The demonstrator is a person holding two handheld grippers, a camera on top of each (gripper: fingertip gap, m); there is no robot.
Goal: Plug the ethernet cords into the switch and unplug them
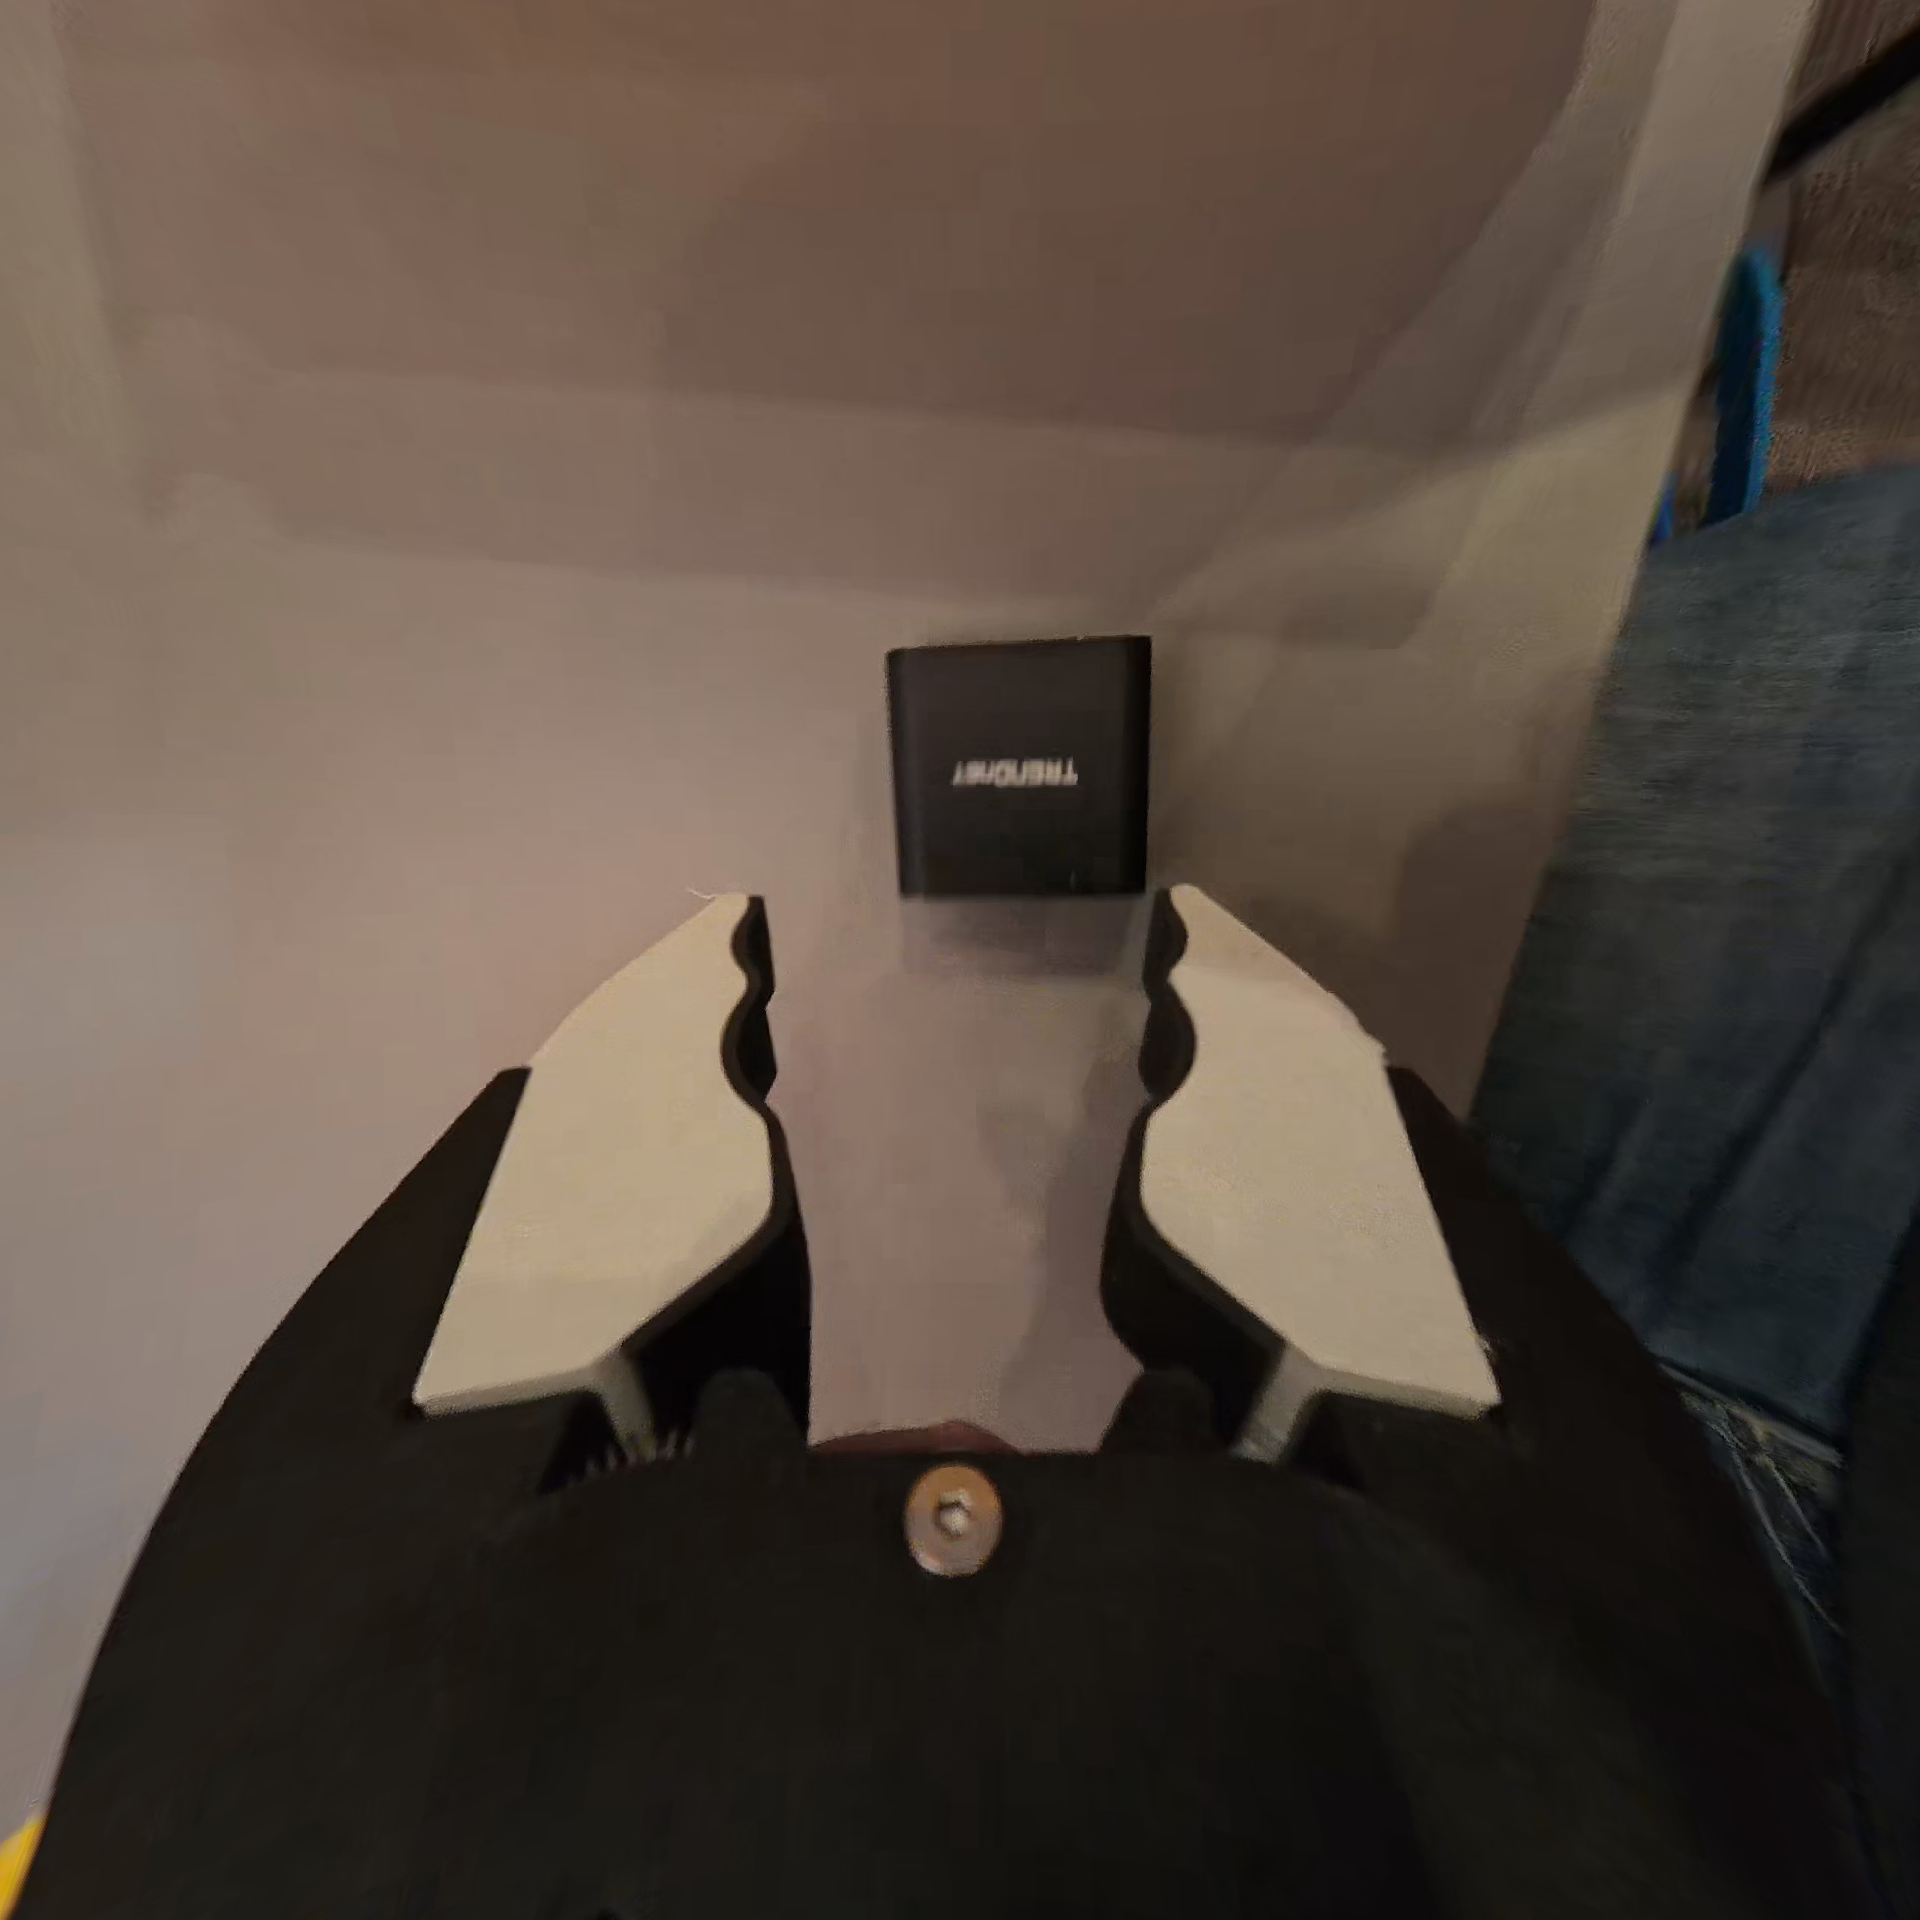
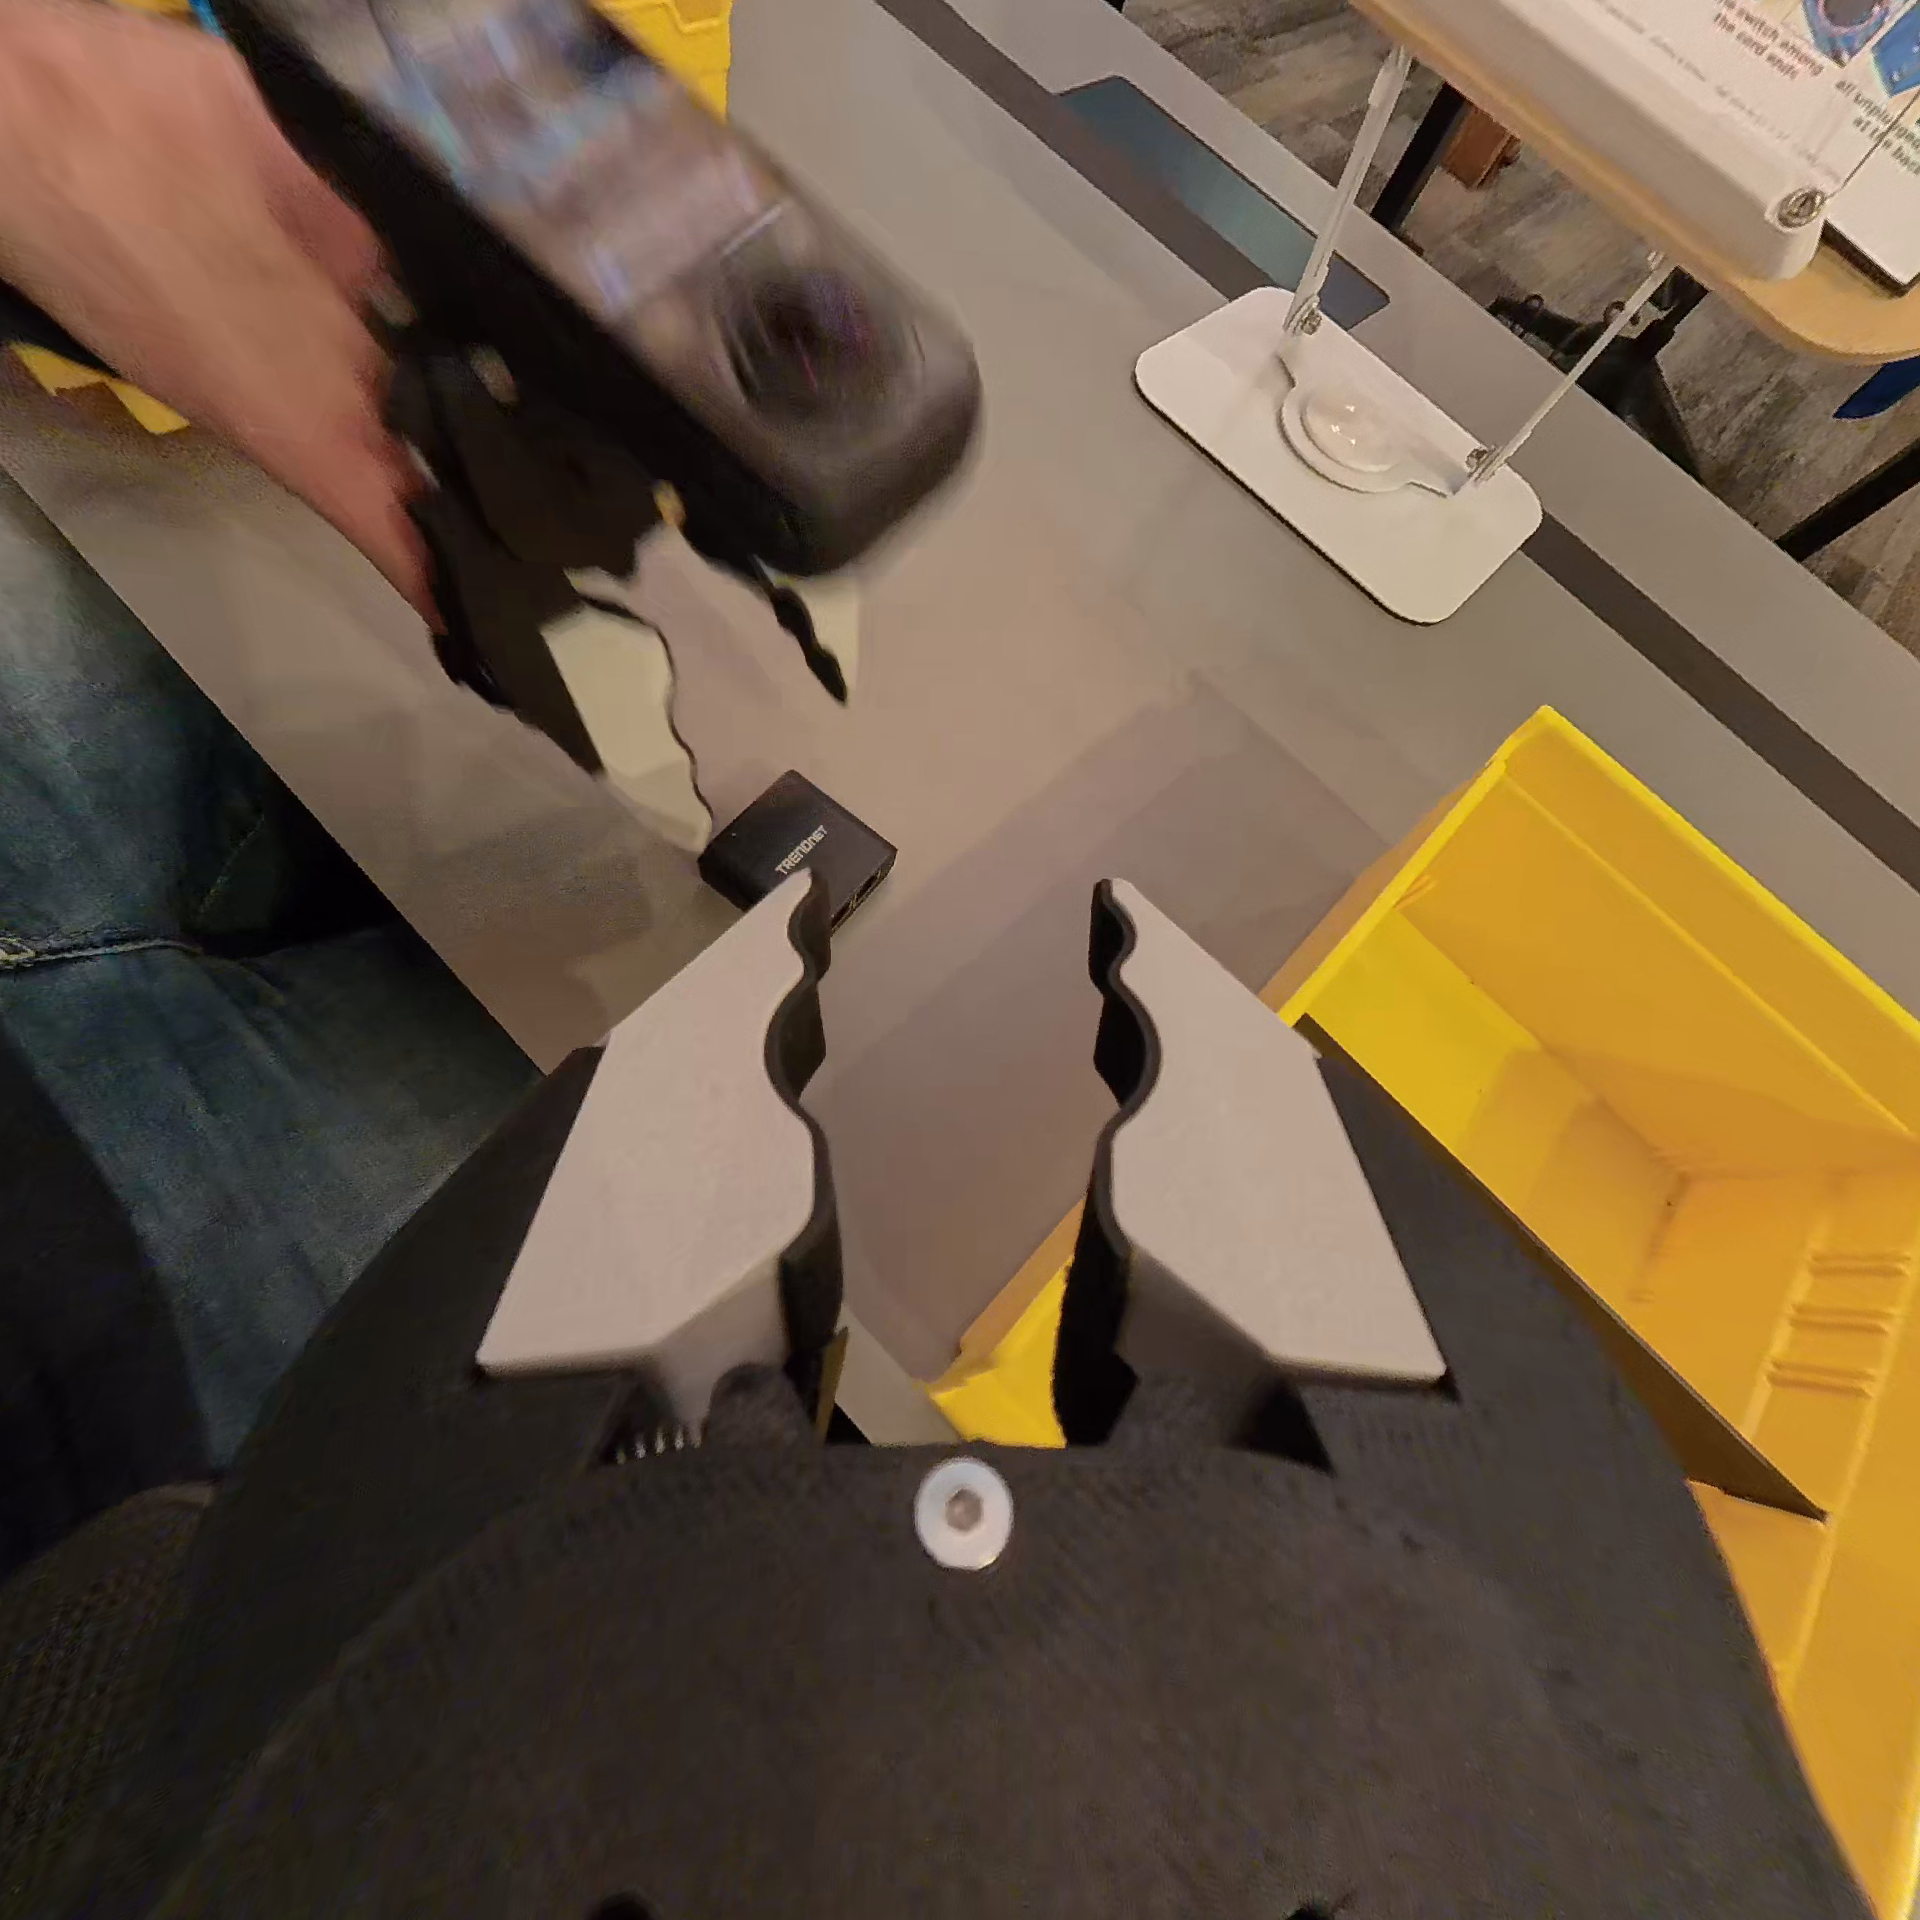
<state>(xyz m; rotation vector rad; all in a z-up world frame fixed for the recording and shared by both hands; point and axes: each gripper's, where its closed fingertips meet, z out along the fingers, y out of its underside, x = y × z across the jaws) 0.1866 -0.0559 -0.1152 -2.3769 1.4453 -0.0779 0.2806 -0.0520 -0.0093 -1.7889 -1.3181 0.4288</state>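
The left tongs (image 1: pixel 958 940), black with pale wavy-edged finger plates, are standing spread and pinching nothing, pointing down at the grey worktop (image 1: pixel 416 727). Just beyond their tips, slightly toward the right finger, the small black box-shaped switch (image 1: pixel 1020 767) is lying flat on the worktop, apart from both fingers. Nothing is lying between the tips and the switch. Off to the right of these tongs, a person's leg in blue denim (image 1: pixel 1714 987) is showing past the worktop edge.

The right tongs (image 2: pixel 951 904) are also standing spread and empty. Close beside their right finger, a bright yellow plastic bin (image 2: pixel 1558 1039) is sitting on the worktop (image 2: pixel 1039 675), its near corner reaching under the fingers. Just past the left fingertip the switch (image 2: pixel 795 842) is lying with its port side facing these tongs; the fingertip is covering part of that side in this view. On the far side of the switch, the left tongs (image 2: pixel 748 727) are hanging over it, blurred, one tip just beside its far edge; whether it is touching cannot be told. A bare hand (image 2: pixel 187 260) is gripping them. Farther off to the right, a white flat-based stand (image 2: pixel 1340 457) is standing on the worktop.
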